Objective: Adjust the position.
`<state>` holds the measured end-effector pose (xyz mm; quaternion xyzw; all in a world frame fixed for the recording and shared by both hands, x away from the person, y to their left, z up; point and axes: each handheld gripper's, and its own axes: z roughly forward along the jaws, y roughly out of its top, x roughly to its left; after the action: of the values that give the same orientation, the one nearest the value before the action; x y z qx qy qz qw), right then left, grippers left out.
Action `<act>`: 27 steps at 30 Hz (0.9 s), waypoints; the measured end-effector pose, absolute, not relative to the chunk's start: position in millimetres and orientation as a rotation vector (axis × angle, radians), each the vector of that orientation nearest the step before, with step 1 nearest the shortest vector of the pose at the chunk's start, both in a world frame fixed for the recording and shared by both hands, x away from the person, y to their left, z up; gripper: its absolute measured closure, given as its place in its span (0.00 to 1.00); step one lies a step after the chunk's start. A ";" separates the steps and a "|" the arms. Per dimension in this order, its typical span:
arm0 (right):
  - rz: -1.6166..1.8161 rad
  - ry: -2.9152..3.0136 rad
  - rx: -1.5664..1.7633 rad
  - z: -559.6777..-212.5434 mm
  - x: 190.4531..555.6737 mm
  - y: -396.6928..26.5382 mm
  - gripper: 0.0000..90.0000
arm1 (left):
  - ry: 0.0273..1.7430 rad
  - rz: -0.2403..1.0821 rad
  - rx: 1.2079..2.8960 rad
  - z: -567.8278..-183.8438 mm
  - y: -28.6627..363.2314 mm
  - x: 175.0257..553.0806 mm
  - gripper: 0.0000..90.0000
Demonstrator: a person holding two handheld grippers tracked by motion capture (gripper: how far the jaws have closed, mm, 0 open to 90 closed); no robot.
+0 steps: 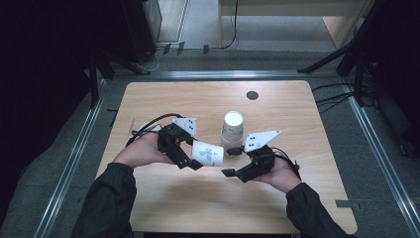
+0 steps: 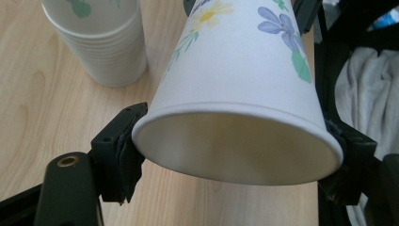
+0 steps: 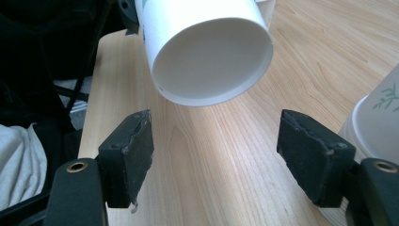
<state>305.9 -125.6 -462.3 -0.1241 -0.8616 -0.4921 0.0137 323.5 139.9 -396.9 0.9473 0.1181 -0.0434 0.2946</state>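
A white paper cup (image 1: 209, 153) printed with flowers lies on its side in the air above the wooden table (image 1: 163, 198). My left gripper (image 1: 196, 155) is shut on its wide mouth end, and the left gripper view shows the rim (image 2: 235, 141) squeezed oval between the pads (image 2: 123, 153). The cup's recessed base (image 3: 211, 59) faces my right gripper (image 1: 230, 162), which stands open just short of it with nothing between its pads (image 3: 134, 153). An upside-down stack of cups (image 1: 232, 128) stands on the table right behind the gap between the grippers.
The stack of cups (image 3: 376, 120) is close beside my right gripper's right jaw. A dark round grommet (image 1: 252, 95) sits near the table's far edge. A black cable (image 1: 148, 124) loops behind the left hand. Metal floor rails (image 1: 74, 158) flank the table.
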 end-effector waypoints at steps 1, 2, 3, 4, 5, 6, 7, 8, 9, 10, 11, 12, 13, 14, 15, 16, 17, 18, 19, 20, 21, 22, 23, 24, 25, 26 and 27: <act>-1.530 -2.686 -0.384 -462.9 306.0 -125.1 0.31 | 0.309 -0.111 2.538 -396.3 138.7 323.6 0.24; -1.528 -2.685 -0.383 -463.3 305.7 -124.5 0.31 | 0.305 -0.083 2.555 -396.2 137.5 322.4 0.24; -1.528 -2.689 -0.385 -463.5 305.7 -124.0 0.31 | 0.308 -0.075 2.572 -396.8 136.4 322.0 0.24; -1.523 -2.690 -0.382 -463.8 305.8 -123.2 0.31 | 0.316 -0.069 2.578 -398.4 135.2 321.1 0.24; -1.523 -2.692 -0.381 -464.1 305.9 -122.6 0.31 | 0.307 -0.063 2.598 -399.9 134.1 320.9 0.24; -1.518 -2.690 -0.383 -464.4 305.5 -122.0 0.31 | 0.311 -0.063 2.614 -402.4 132.2 320.0 0.24; -1.522 -2.694 -0.381 -464.7 305.3 -121.5 0.31 | 0.311 -0.058 2.634 -405.3 130.4 319.3 0.24; -1.516 -2.696 -0.378 -464.8 304.9 -121.2 0.31 | 0.310 -0.049 2.660 -407.9 128.1 319.1 0.24; -1.512 -2.695 -0.379 -465.0 304.3 -120.6 0.31 | 0.307 -0.049 2.682 -410.5 126.1 318.9 0.24; -1.508 -2.701 -0.379 -465.3 303.8 -119.9 0.31 | 0.308 -0.051 2.702 -412.8 124.1 318.7 0.24; -1.503 -2.706 -0.373 -465.7 303.6 -119.0 0.31 | 0.303 -0.051 2.710 -414.5 122.3 318.2 0.24; -1.498 -2.710 -0.372 -466.3 303.3 -118.1 0.31 | 0.293 -0.063 2.714 -415.5 121.0 318.3 0.24; -1.491 -2.711 -0.374 -466.9 302.9 -117.0 0.31 | 0.290 -0.068 2.721 -416.2 119.6 317.8 0.24; -1.480 -2.714 -0.374 -467.4 302.5 -116.0 0.31 | 0.292 -0.060 2.730 -417.1 118.0 317.2 0.24; -1.481 -2.719 -0.366 -468.2 302.6 -114.7 0.31 | 0.291 -0.057 2.742 -417.8 116.6 317.0 0.24; -1.476 -2.717 -0.367 -468.8 302.3 -113.4 0.31 | 0.284 -0.060 2.751 -418.5 115.4 316.7 0.24; -1.477 -2.719 -0.366 -469.5 302.0 -111.8 0.31 | 0.271 -0.057 2.764 -418.8 114.4 316.6 0.24; -1.474 -2.717 -0.363 -470.1 301.7 -110.0 0.31 | 0.275 -0.055 2.772 -419.3 113.1 315.9 0.24; -1.475 -2.718 -0.357 -470.9 301.5 -108.1 0.31 | 0.267 -0.050 2.787 -420.0 111.7 316.3 0.24; -1.473 -2.719 -0.352 -471.8 301.3 -105.9 0.30 | 0.272 -0.041 2.795 -420.8 110.4 315.9 0.24; -1.470 -2.718 -0.349 -472.8 301.2 -103.7 0.30 | 0.275 -0.042 2.809 -421.1 109.3 316.2 0.24; -1.467 -2.716 -0.344 -473.9 301.2 -101.5 0.30 | 0.273 -0.040 2.814 -421.6 108.1 316.5 0.24; -1.457 -2.708 -0.347 -474.8 301.0 -100.0 0.30 | 0.277 -0.048 2.815 -422.1 107.1 316.3 0.24; -1.457 -2.712 -0.339 -475.7 301.7 -98.7 0.30 | 0.269 -0.056 2.823 -422.2 106.3 316.7 0.24; -1.453 -2.712 -0.341 -476.6 301.7 -97.7 0.30 | 0.272 -0.060 2.823 -423.0 105.4 316.1 0.24; -1.448 -2.710 -0.343 -477.4 301.6 -96.8 0.30 | 0.264 -0.063 2.835 -423.1 104.6 316.4 0.25; -1.449 -2.714 -0.340 -478.4 301.3 -95.6 0.30 | 0.260 -0.062 2.837 -423.5 103.8 316.2 0.25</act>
<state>301.3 -95.6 -478.4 -0.1097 -0.8766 -0.4680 0.0231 316.2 103.8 -423.5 0.9850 0.0902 -0.0217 0.1453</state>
